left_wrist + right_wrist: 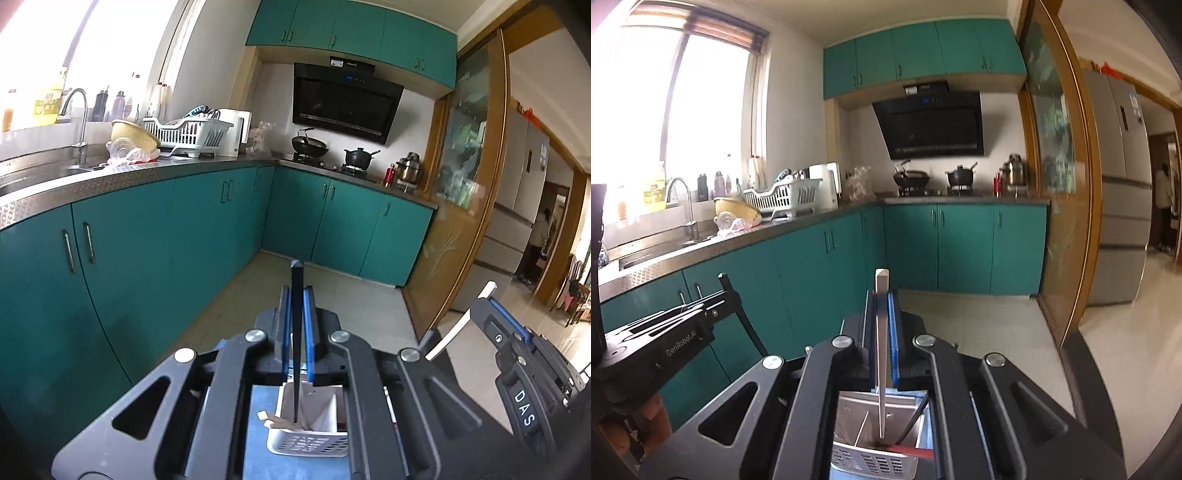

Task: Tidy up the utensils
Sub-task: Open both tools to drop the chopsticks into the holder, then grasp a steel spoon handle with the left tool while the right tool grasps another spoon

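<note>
Chopsticks are pinched upright in both grippers — a dark one (pixel 296 332) in the left gripper (pixel 297 295), a white one (pixel 881 350) in the right gripper (pixel 882 299). At 6 o'clock beneath each, a white slotted holder (pixel 306 445) waits — a few utensils already inside.

Both wrist views face the teal cabinets (pixel 155 236) from mid-kitchen, overlapping widely

Right claw (pixel 882 314) clamps white chopstick (pixel 881 350) (above holder (pixel 873 459)).
</note>
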`<action>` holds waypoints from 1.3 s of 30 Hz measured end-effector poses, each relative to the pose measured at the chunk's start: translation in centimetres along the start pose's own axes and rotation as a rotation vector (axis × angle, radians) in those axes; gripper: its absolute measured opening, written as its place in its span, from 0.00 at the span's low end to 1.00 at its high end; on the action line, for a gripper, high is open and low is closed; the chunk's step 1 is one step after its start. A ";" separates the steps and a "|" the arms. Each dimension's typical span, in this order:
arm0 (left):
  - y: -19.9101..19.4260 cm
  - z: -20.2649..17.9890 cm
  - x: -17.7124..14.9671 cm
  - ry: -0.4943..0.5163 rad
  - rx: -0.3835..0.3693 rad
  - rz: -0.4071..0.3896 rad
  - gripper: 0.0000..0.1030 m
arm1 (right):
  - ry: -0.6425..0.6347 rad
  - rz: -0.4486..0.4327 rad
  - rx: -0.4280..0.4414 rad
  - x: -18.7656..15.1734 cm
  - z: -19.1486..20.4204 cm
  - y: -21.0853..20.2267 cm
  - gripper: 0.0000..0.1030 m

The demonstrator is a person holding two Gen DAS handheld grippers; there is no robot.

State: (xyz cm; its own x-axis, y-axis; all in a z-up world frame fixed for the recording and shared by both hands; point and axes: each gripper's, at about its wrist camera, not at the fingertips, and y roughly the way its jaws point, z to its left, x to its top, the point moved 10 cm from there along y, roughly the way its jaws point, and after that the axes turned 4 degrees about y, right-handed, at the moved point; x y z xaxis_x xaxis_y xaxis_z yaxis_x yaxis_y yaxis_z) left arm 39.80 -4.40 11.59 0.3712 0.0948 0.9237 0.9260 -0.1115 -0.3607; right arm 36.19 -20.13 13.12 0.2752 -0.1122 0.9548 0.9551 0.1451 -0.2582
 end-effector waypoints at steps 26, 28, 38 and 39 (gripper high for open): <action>-1.4 3.3 -28.0 0.071 -0.106 0.550 0.37 | 0.150 0.450 -0.053 -23.6 -9.1 -8.0 0.42; -0.7 1.9 -31.2 0.050 -0.167 0.652 0.36 | 0.189 0.527 -0.074 -26.1 -9.7 -7.4 0.42; 0.1 -1.5 -35.0 0.038 -0.269 0.756 0.31 | 0.184 0.566 -0.073 -28.5 -9.4 -7.6 0.42; 0.2 -1.5 -34.9 0.029 -0.270 0.760 0.24 | 0.187 0.572 -0.072 -28.7 -9.3 -7.5 0.42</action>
State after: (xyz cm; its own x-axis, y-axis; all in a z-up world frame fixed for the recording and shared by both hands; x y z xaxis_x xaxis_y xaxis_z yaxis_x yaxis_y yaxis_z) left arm 26.96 -9.21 -20.58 0.8877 -0.1283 0.4422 0.3705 -0.3711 -0.8515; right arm 22.14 -27.11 -13.75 0.7553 -0.2083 0.6215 0.6535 0.1675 -0.7381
